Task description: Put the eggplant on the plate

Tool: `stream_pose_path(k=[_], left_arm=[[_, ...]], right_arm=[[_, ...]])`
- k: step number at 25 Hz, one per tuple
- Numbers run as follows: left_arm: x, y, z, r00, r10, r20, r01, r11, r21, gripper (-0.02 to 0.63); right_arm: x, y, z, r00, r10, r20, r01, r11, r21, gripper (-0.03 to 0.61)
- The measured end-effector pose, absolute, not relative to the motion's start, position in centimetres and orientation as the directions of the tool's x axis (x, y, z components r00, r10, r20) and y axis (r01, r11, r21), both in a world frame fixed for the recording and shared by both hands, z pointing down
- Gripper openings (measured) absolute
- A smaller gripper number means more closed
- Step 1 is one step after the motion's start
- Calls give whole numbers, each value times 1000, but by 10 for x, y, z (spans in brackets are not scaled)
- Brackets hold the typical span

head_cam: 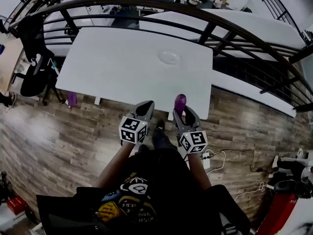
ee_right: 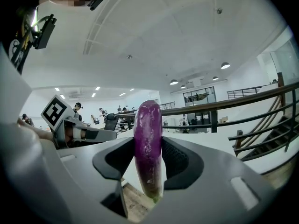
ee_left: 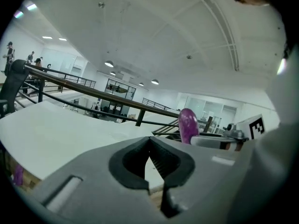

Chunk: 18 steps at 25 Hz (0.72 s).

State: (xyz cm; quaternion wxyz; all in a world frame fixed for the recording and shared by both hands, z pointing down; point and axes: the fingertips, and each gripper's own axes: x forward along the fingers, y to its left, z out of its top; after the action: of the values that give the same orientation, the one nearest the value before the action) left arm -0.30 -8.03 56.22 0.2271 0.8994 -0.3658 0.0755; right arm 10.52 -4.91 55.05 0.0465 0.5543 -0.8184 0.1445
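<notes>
Right claw is clenching the eggplant upright at the counter's near edge; left claw sitting clenched, empty. I'm worrying it's toppling off the far plate if released upright.

you've got a white table ahead on wood floor, dark railing curving behind it, black office chair off its left end, white cable on floor right.
</notes>
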Motion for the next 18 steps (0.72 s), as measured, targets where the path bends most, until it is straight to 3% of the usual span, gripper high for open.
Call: stream_pose_path(k=[9, 18], left_arm=[[66, -179, 575, 667, -657, 352, -744, -612, 268, 5], [74, -232, 598, 597, -689, 412, -800, -550, 239, 5]], right_arm=[[169, -145, 565, -452, -851, 268, -890, 409, -201, 191], [177, -221, 602, -545, -763, 349, -837, 519, -174, 191]])
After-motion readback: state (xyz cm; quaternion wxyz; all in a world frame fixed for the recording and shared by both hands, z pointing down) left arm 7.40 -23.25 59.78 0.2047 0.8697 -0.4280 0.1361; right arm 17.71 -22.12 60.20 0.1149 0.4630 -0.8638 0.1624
